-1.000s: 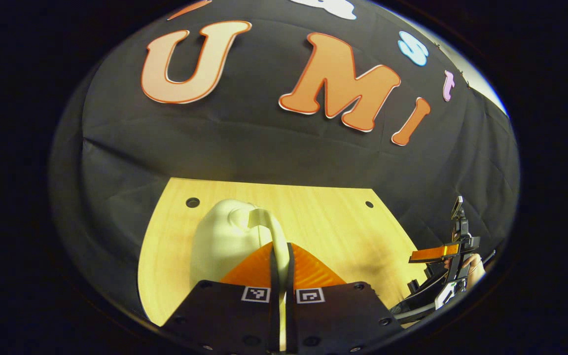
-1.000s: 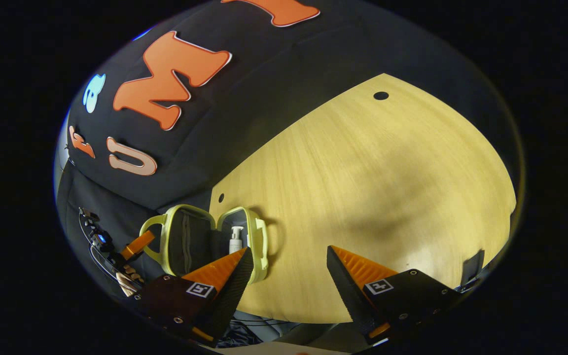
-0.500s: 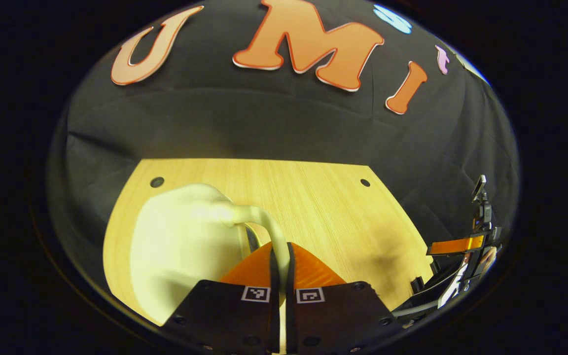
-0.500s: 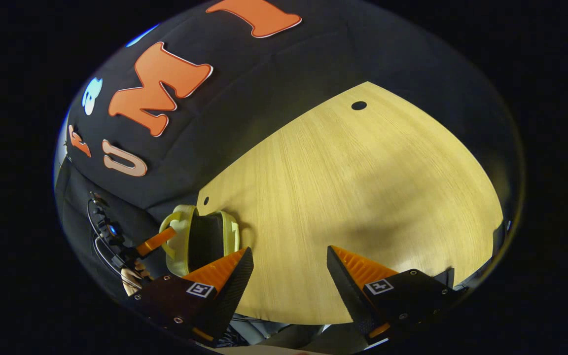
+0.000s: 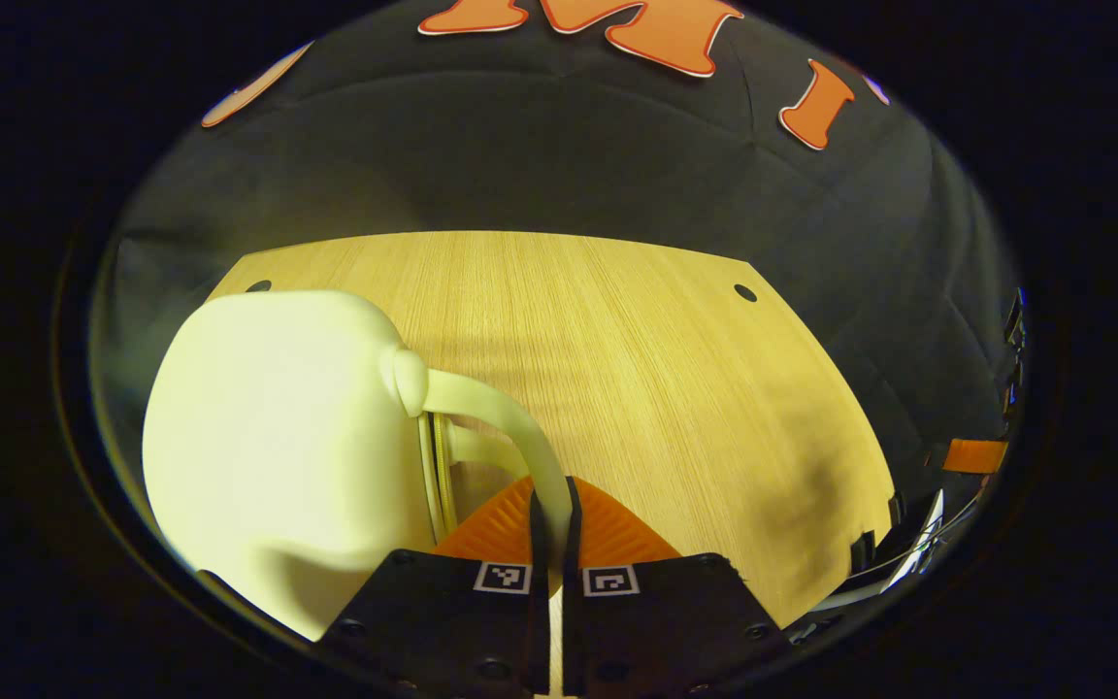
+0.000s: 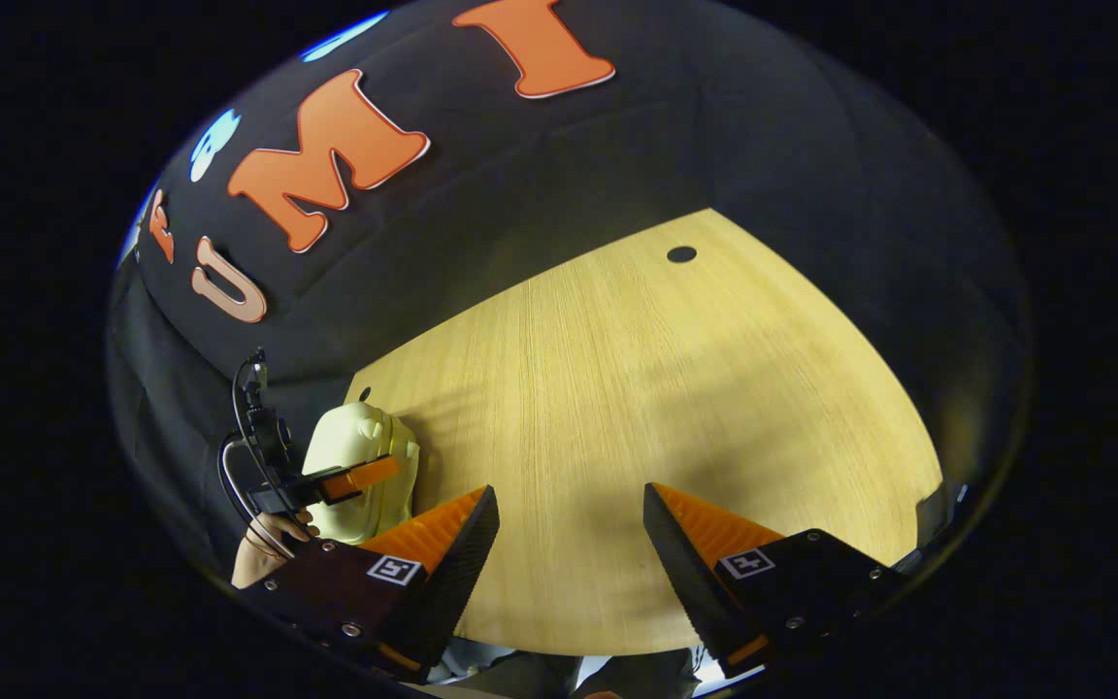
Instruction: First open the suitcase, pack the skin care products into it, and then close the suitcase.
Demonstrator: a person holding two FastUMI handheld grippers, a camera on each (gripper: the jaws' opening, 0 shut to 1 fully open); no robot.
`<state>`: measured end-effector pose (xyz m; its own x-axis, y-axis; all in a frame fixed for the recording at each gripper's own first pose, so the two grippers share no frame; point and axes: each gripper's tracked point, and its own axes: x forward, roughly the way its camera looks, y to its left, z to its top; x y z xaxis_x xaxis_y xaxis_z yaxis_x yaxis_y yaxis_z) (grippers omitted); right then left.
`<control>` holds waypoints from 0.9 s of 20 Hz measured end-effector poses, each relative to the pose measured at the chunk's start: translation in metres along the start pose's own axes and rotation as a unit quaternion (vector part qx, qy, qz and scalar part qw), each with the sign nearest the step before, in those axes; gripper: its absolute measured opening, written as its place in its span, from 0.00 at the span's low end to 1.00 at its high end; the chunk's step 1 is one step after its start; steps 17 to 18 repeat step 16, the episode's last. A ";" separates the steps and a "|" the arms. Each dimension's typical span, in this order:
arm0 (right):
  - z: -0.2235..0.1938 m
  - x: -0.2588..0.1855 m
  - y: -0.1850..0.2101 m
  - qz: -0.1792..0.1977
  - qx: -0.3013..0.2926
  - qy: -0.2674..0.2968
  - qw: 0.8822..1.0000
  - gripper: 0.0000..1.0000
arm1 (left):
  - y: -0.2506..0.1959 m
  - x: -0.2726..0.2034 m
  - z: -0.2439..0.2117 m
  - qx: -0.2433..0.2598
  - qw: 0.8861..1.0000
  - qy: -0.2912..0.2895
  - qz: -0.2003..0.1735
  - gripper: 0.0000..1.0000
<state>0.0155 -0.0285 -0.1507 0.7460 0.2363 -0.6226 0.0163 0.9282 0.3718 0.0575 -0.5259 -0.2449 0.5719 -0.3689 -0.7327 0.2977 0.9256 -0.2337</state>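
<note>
The pale yellow-green suitcase (image 5: pixel 278 437) stands on the wooden table (image 5: pixel 637 340), its two halves meeting along a narrow seam, so the inside is hidden. My left gripper (image 5: pixel 551 505) is shut on the curved handle (image 5: pixel 496 413) of one half, with the other half's handle just below it. In the right gripper view the suitcase (image 6: pixel 345 442) sits at the table's left edge with the left gripper (image 6: pixel 375 473) against it. My right gripper (image 6: pixel 571 497) is open over bare table, holding nothing.
A hand (image 6: pixel 263 544) holds the left gripper at the lower left. The right gripper (image 5: pixel 971 456) shows at the far right in the left gripper view. The table has small round holes (image 6: pixel 681 254) near its corners, and the black cloth wall stands behind it.
The left gripper swung the lid over by its handle, and the open suitcase has folded shut. The white pump bottle inside went out of sight. The right gripper stayed open.
</note>
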 end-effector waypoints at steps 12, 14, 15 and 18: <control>0.059 -0.028 0.008 -0.034 -0.121 -0.131 0.983 0.96 | -0.029 -0.022 0.007 0.037 0.997 -0.050 0.034 0.49; 0.070 -0.033 0.018 -0.029 -0.130 -0.149 0.980 0.96 | -0.043 -0.052 0.031 0.026 0.995 -0.088 0.038 0.84; 0.077 -0.038 0.023 -0.028 -0.134 -0.160 0.977 0.96 | -0.048 -0.073 0.047 0.026 0.992 -0.113 0.047 0.92; 0.085 -0.042 0.028 -0.027 -0.141 -0.175 0.974 0.96 | -0.050 -0.094 0.058 0.029 0.988 -0.142 0.056 0.97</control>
